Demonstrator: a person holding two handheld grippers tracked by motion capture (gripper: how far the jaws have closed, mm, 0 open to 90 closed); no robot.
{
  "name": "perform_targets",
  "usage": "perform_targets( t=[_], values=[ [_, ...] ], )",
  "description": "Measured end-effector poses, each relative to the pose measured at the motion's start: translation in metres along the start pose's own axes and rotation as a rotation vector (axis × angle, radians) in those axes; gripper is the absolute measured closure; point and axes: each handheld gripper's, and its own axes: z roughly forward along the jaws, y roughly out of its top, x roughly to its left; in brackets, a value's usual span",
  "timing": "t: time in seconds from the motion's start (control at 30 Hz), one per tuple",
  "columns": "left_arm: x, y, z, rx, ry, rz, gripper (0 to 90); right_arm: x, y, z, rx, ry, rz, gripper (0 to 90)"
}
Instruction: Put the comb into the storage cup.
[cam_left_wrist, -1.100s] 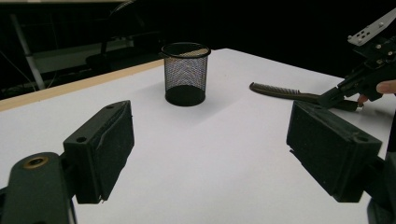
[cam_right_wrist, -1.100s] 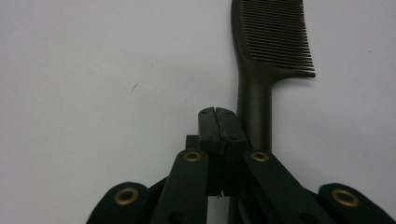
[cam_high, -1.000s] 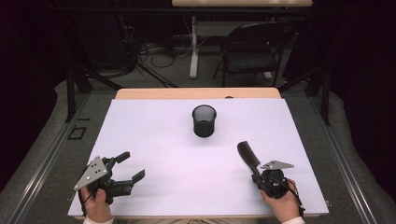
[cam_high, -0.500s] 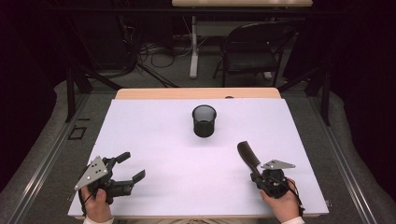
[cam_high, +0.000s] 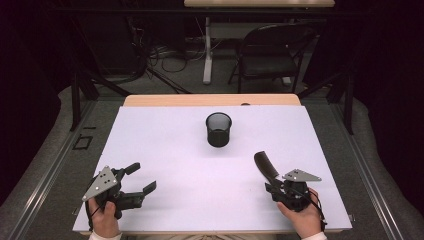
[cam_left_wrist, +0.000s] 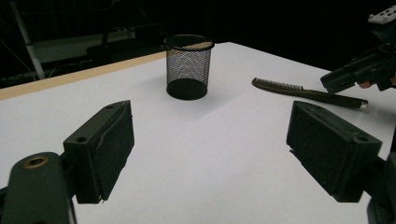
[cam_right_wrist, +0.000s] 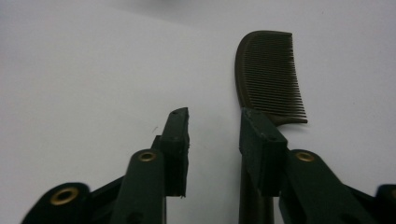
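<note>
Comb, dark brown, lies flat on the white table near its right front, its handle running under the right gripper, whose jaws have just been opening and now stand slightly apart, pads off it. Left gripper rests spread wide and empty at the left front. Black mesh cup stands upright mid-table, well apart.

cup stood mid-desk, far side | comb lay on desk, right-front of cup | L gripper near-left | R gripper at comb's handle
</note>
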Motion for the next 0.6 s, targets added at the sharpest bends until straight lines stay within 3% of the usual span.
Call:
perform_targets(
  t=[0.23,0.47,0.6],
  values=[
    [0.002,0.0,0.001,-0.004,0.001,-0.016,15.4,0.002,0.004,-0.003,-0.06,0.009,-0.006,50.3],
    [0.005,0.0,0.001,-0.005,0.002,-0.028,15.4,0.001,0.01,-0.011,-0.122,0.029,0.019,44.6],
    [0.007,0.0,0.001,-0.003,-0.002,-0.038,15.4,-0.001,0.013,-0.016,-0.149,0.024,0.031,34.4]
  ],
)
